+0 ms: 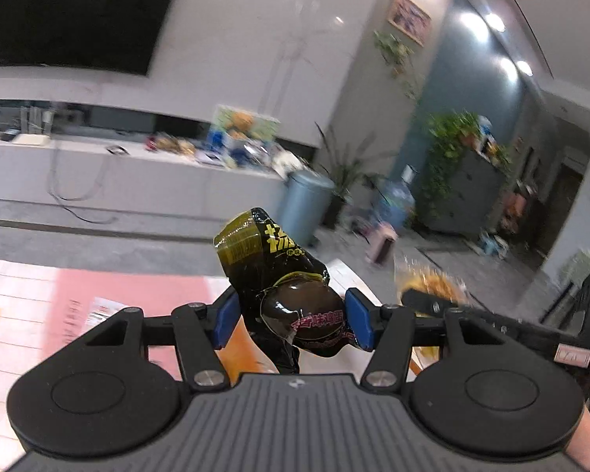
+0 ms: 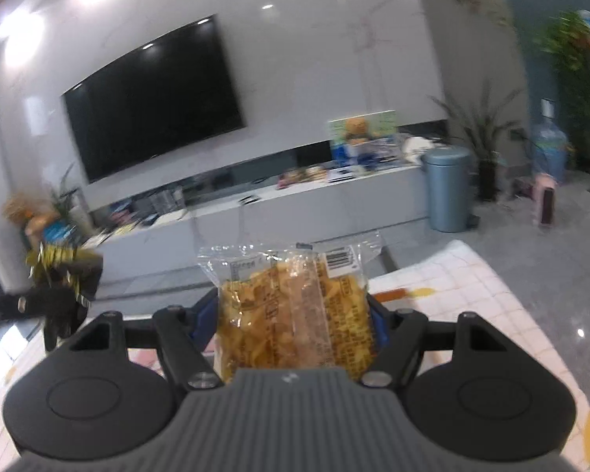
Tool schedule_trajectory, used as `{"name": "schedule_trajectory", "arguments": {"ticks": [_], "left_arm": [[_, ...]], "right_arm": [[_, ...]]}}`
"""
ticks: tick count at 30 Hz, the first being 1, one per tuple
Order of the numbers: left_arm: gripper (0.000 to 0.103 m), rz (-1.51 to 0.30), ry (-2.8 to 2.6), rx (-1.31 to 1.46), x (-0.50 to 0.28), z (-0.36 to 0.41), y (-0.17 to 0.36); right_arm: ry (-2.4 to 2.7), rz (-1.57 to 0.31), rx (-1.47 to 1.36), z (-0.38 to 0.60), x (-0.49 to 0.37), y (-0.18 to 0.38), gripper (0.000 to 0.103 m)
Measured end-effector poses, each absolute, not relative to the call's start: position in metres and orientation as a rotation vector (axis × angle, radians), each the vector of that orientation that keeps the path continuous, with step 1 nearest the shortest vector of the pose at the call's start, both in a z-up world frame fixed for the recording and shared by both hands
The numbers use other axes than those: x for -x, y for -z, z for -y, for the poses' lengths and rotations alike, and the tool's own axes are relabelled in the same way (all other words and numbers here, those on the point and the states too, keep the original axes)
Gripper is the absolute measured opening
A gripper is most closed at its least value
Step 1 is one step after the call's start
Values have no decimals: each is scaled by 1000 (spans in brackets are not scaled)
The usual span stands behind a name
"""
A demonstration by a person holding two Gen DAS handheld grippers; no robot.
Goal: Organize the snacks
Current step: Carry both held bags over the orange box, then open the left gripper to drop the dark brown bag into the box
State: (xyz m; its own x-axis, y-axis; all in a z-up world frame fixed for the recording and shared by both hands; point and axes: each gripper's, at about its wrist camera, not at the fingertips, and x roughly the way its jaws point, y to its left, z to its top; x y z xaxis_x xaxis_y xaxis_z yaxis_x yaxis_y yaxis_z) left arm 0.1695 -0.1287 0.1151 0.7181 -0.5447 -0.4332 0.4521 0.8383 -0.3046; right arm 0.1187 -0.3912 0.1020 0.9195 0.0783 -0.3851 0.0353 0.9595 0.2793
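Observation:
My left gripper (image 1: 293, 320) is shut on a black packet with yellow print (image 1: 283, 275), a dark round egg showing through its clear window; the packet sticks up between the blue pads. My right gripper (image 2: 295, 320) is shut on a clear bag of yellow crisps (image 2: 295, 310), held upright with its barcode end on top. Both are lifted above the table. The crisp bag (image 1: 428, 283) shows blurred at the right of the left wrist view. In the right wrist view, the black packet (image 2: 65, 271) and left gripper appear blurred at the left.
A white grid tablecloth (image 2: 472, 295) with a pink mat (image 1: 129, 295) lies below. Beyond are a grey floor, a long white TV cabinet (image 2: 295, 212) with clutter, a wall TV (image 2: 153, 102), a blue bin (image 2: 446, 188), plants and a water jug (image 2: 546, 149).

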Motion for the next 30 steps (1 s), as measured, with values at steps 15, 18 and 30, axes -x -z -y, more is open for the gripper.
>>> {"name": "schedule_trajectory", "arguments": {"ticks": [15,18,30], "left_arm": [[66,-877,624,30,-220,264,2],[67,-864,587,-33,-218,274,10],[86,-938,511,-33,-215,257,7]], "right_arm": [[57,-424,-398,457,-111,-64,70],[65,-430,-403,460,-116,-61,70],[79,-431,-421,453,-122,-57,70]]}}
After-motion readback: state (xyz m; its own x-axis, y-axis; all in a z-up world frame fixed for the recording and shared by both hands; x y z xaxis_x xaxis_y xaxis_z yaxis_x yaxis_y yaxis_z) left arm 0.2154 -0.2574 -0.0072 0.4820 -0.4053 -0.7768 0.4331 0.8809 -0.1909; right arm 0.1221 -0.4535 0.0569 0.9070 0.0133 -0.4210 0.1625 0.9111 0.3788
